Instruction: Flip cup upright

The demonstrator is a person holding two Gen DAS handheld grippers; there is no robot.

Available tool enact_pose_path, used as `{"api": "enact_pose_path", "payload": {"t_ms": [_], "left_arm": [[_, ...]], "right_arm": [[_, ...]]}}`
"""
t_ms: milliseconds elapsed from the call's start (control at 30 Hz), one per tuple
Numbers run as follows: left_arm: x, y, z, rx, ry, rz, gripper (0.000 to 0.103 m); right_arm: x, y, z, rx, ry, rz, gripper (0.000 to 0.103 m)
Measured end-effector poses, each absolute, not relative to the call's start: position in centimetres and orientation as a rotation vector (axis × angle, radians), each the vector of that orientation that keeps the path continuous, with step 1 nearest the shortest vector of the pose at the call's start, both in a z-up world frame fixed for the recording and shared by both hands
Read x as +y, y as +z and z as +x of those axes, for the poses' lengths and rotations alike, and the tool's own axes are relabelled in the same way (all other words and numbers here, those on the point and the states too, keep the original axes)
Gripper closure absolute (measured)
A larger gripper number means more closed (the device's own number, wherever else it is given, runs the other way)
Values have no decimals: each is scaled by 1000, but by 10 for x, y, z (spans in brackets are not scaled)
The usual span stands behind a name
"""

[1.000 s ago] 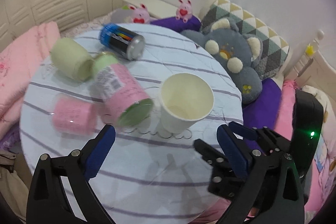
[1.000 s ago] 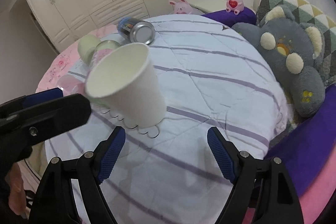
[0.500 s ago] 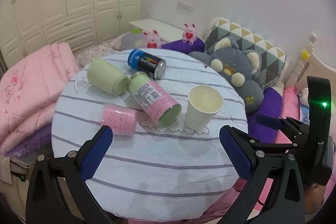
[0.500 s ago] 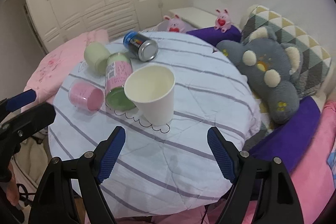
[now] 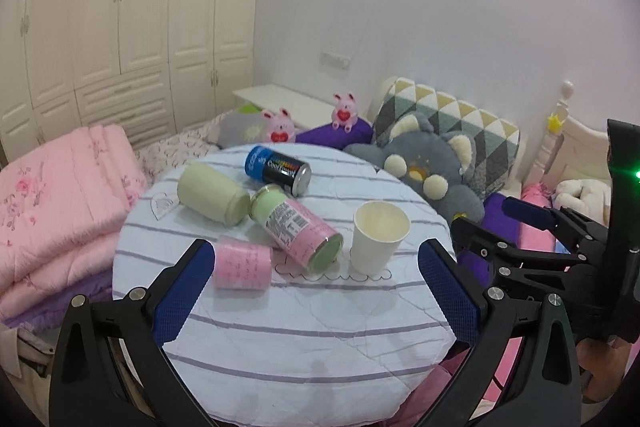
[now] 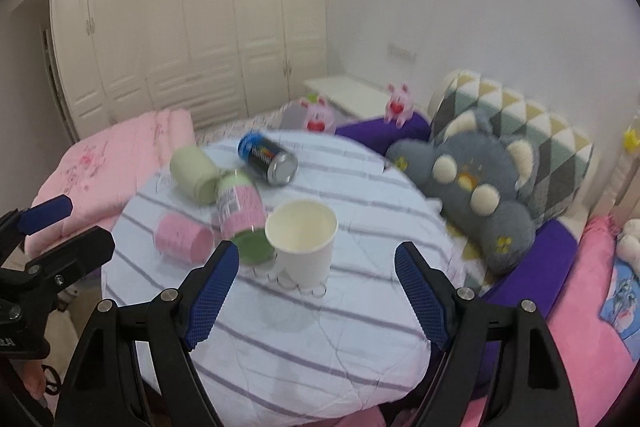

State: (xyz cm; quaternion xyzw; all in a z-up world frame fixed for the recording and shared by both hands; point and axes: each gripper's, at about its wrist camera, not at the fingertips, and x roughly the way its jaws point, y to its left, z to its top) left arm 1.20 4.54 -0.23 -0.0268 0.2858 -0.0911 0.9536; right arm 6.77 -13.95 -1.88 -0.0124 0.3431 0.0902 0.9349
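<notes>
A white paper cup (image 5: 378, 237) stands upright, mouth up, on the round striped table (image 5: 304, 323); it also shows in the right wrist view (image 6: 302, 241). My left gripper (image 5: 320, 293) is open and empty, held back and above the table's near side. My right gripper (image 6: 316, 297) is open and empty, also pulled back from the cup. The right gripper shows at the right edge of the left wrist view (image 5: 532, 227). The left gripper shows at the left edge of the right wrist view (image 6: 48, 231).
Lying on the table left of the cup are a pink-labelled jar (image 5: 296, 227), a pale green jar (image 5: 212, 193), a pink cup (image 5: 242, 267) and a blue-black can (image 5: 278, 171). A grey bear cushion (image 5: 428, 175) and pink bedding (image 5: 60, 203) surround the table.
Both grippers have drawn back and risen away from the table. The cup stands where it was, now smaller in both views.
</notes>
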Motion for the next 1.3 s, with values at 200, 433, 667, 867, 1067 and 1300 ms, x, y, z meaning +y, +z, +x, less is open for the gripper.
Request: {"api": "enact_pose_path", "payload": {"t_ms": [200,433,667,867,1067,1300], "left_arm": [[47,6,0,507,-186,-41,0],[49,10,-5,483,-184,-37,0],[47,11,-9,478,-188,-30,0],[42,13,-8,475,-193,-13,0],[37,15,-5,475,-193,-4,0],[34,14,-4,474,-186,2,0]], "right_arm": [[-133,-12,59,642,181,-40,21],[-130,-10,55,613,173,-52,21],[-127,-10,53,607,175,-62,21],[-128,-10,54,607,169,-61,21],[-130,-9,54,608,166,-56,21],[-132,-10,56,613,170,-51,21]]}}
